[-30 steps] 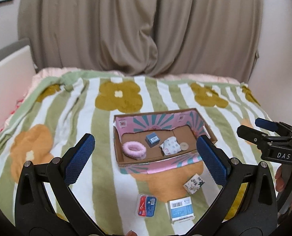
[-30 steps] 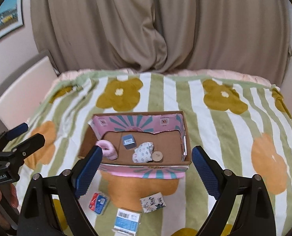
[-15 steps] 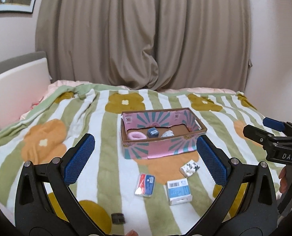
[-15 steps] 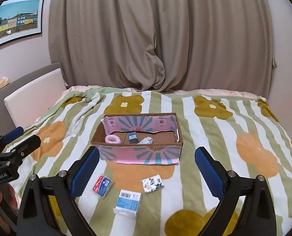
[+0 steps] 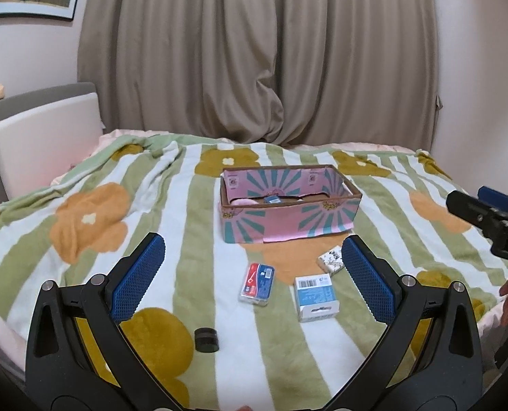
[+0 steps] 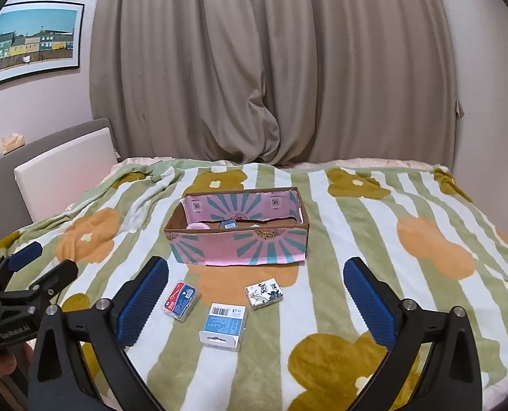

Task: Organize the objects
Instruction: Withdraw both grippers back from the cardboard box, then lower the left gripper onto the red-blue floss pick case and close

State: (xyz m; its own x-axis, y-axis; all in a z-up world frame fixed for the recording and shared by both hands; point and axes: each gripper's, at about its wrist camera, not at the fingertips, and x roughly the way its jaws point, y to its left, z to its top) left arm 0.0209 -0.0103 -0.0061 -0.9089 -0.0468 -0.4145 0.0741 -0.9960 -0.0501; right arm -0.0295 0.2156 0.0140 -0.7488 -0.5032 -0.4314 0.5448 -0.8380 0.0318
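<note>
A pink and teal cardboard box (image 5: 289,219) (image 6: 240,248) stands on the striped flower blanket (image 5: 192,226) and holds a pink ring, a small blue box and a white item. In front of it lie a red and blue case (image 5: 256,283) (image 6: 181,299), a blue and white box (image 5: 316,293) (image 6: 223,322), a floral patterned box (image 5: 331,259) (image 6: 264,293) and a small black cylinder (image 5: 206,339). My left gripper (image 5: 254,281) and right gripper (image 6: 254,303) are both open and empty, held low near the bed's front edge.
A white headboard panel (image 5: 45,144) stands at the left. Beige curtains (image 6: 271,68) hang behind the bed. A framed picture (image 6: 31,41) is on the left wall.
Both grippers have pulled back and dropped lower. The box now looks farther and is seen from the side, and the black cylinder has come into the left view.
</note>
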